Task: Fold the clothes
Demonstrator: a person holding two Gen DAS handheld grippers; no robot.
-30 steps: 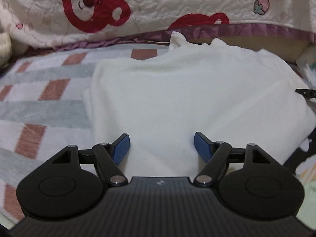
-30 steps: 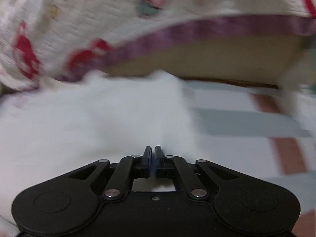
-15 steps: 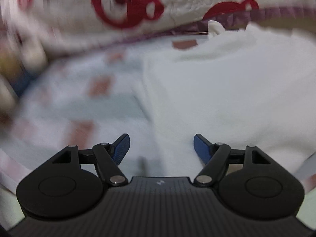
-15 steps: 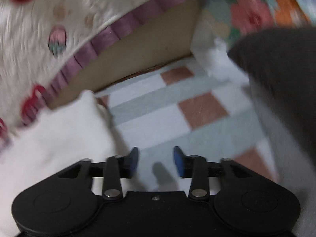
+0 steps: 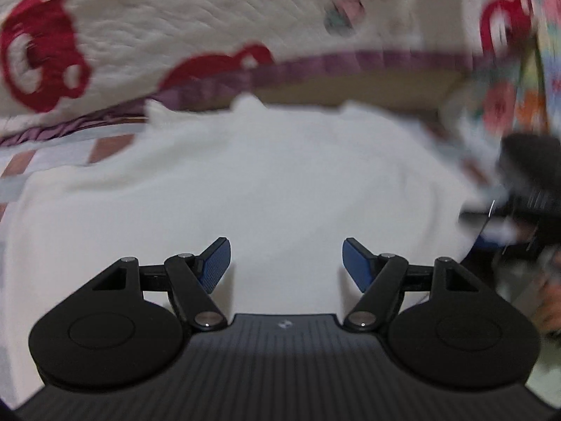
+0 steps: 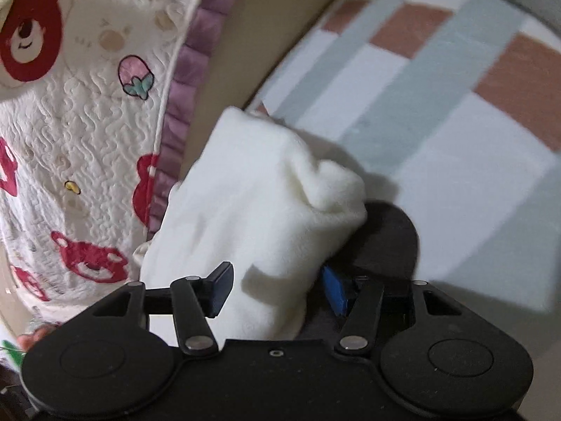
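white garment [image 6: 259,210] long axis away toward quilt [image 6: 70,140], between gaping right hand-held gripper [image 6: 277,291], just parted

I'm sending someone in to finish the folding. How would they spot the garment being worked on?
Find the quilt with red bears and a purple frill, hanging behind the checked sheet. On that sheet, just before the frill, lies the white fleece garment. It is the only plain, fluffy white thing there; everything around it is patterned.
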